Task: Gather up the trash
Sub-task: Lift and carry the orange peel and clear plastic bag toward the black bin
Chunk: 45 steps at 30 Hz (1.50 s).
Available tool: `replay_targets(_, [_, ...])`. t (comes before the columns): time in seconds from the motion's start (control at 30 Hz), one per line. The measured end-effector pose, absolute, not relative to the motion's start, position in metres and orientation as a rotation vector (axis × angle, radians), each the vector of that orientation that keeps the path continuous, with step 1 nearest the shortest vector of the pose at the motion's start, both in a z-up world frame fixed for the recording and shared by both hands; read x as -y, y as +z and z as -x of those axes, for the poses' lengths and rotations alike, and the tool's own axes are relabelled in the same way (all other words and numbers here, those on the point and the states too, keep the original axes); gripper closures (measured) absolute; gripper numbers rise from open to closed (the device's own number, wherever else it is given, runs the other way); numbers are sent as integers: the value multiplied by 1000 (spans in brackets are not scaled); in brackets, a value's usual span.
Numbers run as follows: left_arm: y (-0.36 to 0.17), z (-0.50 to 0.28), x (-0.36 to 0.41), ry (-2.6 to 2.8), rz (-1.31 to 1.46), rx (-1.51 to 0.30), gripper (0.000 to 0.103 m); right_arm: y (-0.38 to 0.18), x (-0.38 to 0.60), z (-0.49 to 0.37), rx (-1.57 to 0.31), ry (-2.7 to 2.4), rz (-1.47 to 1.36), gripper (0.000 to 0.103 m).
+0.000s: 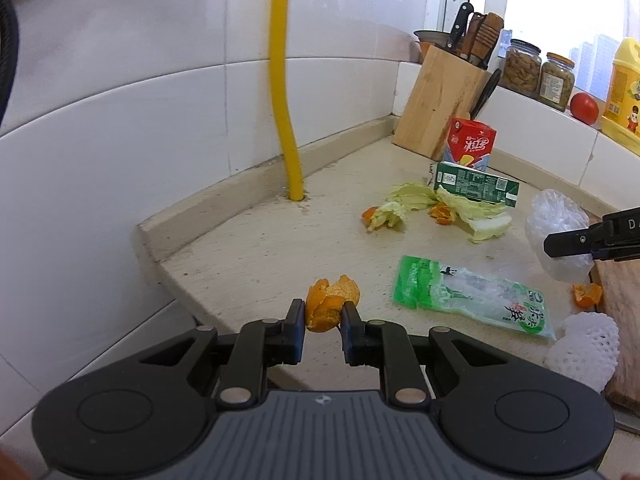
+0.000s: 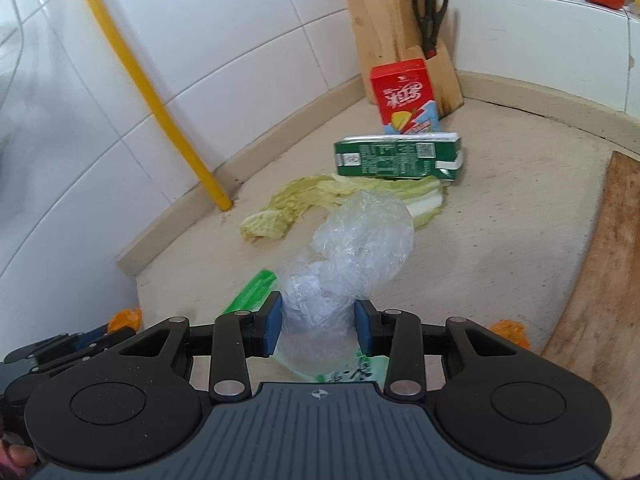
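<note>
The left gripper (image 1: 322, 320) is clamped on an orange peel (image 1: 330, 307), its blue pads pressed against both sides of it at the near edge of the counter (image 1: 248, 256). The right gripper (image 2: 318, 326) pinches a crumpled clear plastic bag (image 2: 360, 248), which bulges up and forward beyond its pads. Under and just left of that bag lies a green wrapper (image 1: 472, 294), flat on the counter. A white foam net (image 1: 584, 346) sits beside the wrapper, near a small peel scrap (image 1: 586, 294) and the edge of a wooden board (image 2: 592, 264). Farther back, cabbage leaves (image 1: 472, 210) and more peel bits lie scattered in front of a green carton (image 2: 396, 156) on its side. A red carton (image 2: 404, 96) stands behind it, before a knife block (image 1: 438, 102). A yellow pipe (image 1: 286, 120) rises from the counter by the tiled wall.
</note>
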<state>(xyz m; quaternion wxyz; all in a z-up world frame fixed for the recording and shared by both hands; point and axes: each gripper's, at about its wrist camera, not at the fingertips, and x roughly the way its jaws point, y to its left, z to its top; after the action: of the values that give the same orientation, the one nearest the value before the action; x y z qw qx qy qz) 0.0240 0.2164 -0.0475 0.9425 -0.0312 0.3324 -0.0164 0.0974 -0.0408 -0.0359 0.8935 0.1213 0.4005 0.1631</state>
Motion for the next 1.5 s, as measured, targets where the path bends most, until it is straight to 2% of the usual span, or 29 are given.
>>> replay_targets(1.07, [-36,63,-318,121,121,-646,84,-25,-117,-48,-886,634,-136,58])
replay_targets(1.5, [-46,98,-359,144,138,-664,84,-39,-178,-13,-945,715,-103,58])
